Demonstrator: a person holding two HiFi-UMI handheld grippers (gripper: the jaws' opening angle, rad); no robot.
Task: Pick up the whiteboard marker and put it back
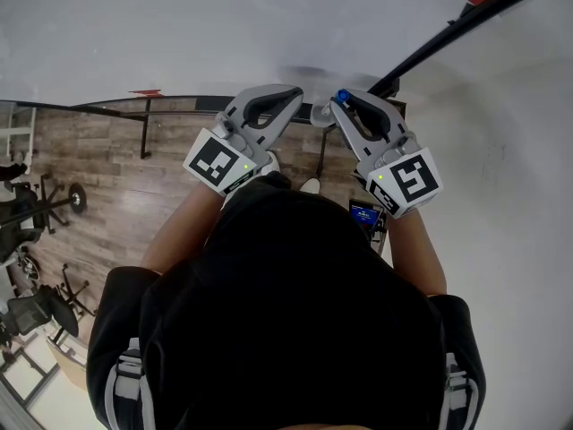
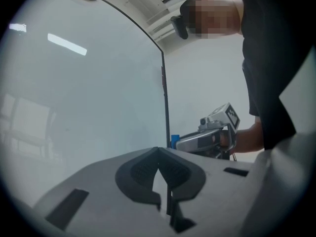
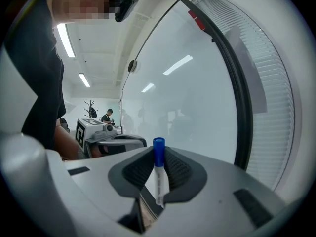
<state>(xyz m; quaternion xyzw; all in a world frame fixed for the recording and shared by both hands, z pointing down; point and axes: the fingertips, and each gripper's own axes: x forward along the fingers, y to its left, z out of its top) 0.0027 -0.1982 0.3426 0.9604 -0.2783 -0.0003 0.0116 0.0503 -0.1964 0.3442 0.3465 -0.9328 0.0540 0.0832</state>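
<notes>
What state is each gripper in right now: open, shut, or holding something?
Left gripper: shut, nothing between its jaws.
Right gripper: shut on the white whiteboard marker with a blue cap.

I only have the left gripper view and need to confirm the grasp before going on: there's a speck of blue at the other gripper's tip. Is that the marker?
Observer: Yes. The right gripper view shows the right gripper shut on a white-barrelled whiteboard marker with a blue cap, cap pointing out past the pads.
Operator: How do the two grippers sit relative to each other?
Observer: In the head view they angle inward. The left gripper has its tip close beside the marker's cap, and both are aimed at the black lower edge of the white whiteboard.
</notes>
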